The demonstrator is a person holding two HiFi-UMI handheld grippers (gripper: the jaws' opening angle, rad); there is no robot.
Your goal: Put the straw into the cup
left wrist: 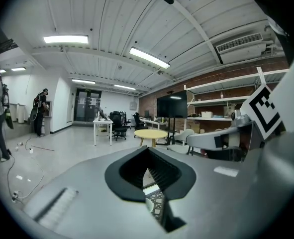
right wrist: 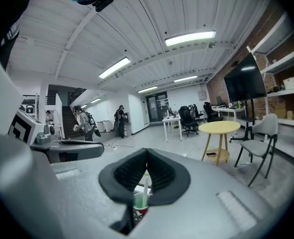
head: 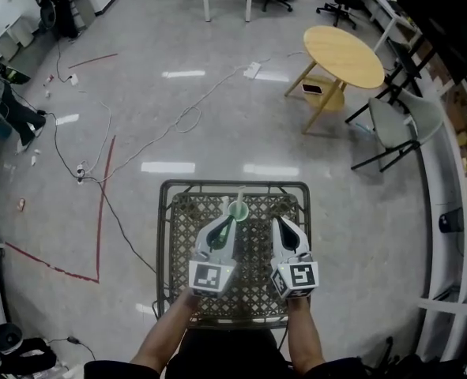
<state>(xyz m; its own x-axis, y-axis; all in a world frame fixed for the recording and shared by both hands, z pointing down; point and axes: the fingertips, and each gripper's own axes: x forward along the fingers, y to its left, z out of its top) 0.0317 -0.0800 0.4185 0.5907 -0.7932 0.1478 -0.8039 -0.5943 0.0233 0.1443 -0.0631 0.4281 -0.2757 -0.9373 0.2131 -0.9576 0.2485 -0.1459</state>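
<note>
On the lattice bench (head: 170, 290), lower centre, the cup (head: 238, 209) holds the straw (head: 242, 197) upright. The left hand-held gripper (head: 224, 226) and right hand-held gripper (head: 281, 227) are clenched, empty. Retreat should avoid nudging the cup.

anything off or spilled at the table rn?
Nothing stands out. The cup stands upright on the mesh table with the straw already in it, and nothing is spilled. The only clutter is loose cables trailing across the floor.
</note>
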